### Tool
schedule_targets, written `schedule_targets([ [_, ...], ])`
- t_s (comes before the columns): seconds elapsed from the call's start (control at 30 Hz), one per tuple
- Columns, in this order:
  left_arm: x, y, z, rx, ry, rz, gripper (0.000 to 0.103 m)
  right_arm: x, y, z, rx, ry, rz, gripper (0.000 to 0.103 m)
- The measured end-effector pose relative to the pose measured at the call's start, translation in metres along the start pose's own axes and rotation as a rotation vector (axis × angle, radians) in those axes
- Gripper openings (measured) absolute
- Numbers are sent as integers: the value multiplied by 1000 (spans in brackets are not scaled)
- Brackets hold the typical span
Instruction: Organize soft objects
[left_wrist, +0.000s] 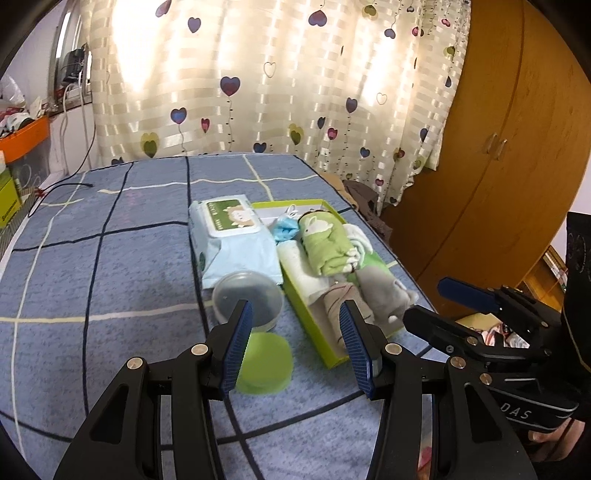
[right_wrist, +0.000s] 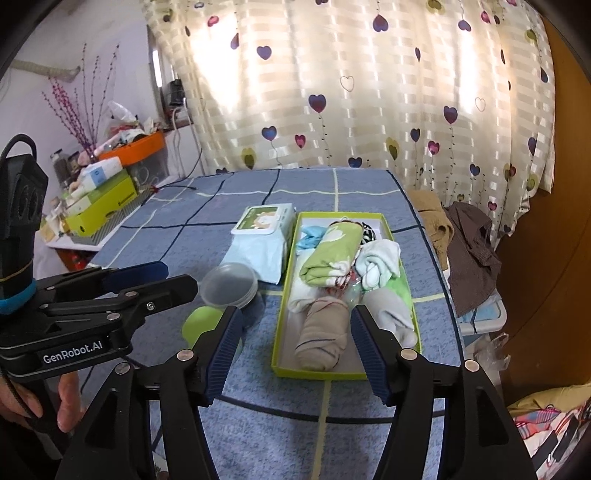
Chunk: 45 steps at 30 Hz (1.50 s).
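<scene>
"GenRobot.AI" is printed on the left gripper (right_wrist: 177, 277) body; "DAS" is read on the right gripper (left_wrist: 436, 306) body.

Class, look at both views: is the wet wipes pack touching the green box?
Touching. In the right wrist view the wet wipes pack lies flush against the green box wall, no bedspread between.

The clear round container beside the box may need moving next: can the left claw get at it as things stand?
Probably yes: the left claw is open and empty, the clear round container lies just ahead on the blanket, nothing between them.
</scene>
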<state>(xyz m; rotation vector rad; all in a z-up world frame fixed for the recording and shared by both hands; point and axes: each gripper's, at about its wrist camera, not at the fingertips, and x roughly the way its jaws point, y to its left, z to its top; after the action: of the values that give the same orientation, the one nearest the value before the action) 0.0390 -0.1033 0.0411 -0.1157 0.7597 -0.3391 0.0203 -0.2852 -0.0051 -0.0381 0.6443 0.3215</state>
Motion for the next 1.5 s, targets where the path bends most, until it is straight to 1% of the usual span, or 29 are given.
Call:
schedule_targets([
  [0.33, -7, 5, -19, -1, 12, 63, 50, -1, 6, -19, 8, 15, -7, 62],
  [0.47, -4, 6, -25, 0, 34, 79, 50, 0, 7, -25, 11, 26, -11, 62],
  [0.63, 2, 2, -31, 9, 76, 82, 50, 4, 10, -31, 6, 42, -10, 62],
  [0.87, 5, 3, -32, -7, 83, 68, 50, 6, 10, -33, 1, 47, -6, 62],
  [1.03, 6, 1, -33, 6, 82, 87, 50, 10, 9, -34, 6, 55, -6, 62],
  [1.3, 10, 3, -33, -8, 97, 64, 50, 14, 9, -36, 7, 60, -6, 62],
  [1.5, 11, 4, -33, -3, 102, 83, 50, 18, 8, -39, 10, 68, -4, 62],
])
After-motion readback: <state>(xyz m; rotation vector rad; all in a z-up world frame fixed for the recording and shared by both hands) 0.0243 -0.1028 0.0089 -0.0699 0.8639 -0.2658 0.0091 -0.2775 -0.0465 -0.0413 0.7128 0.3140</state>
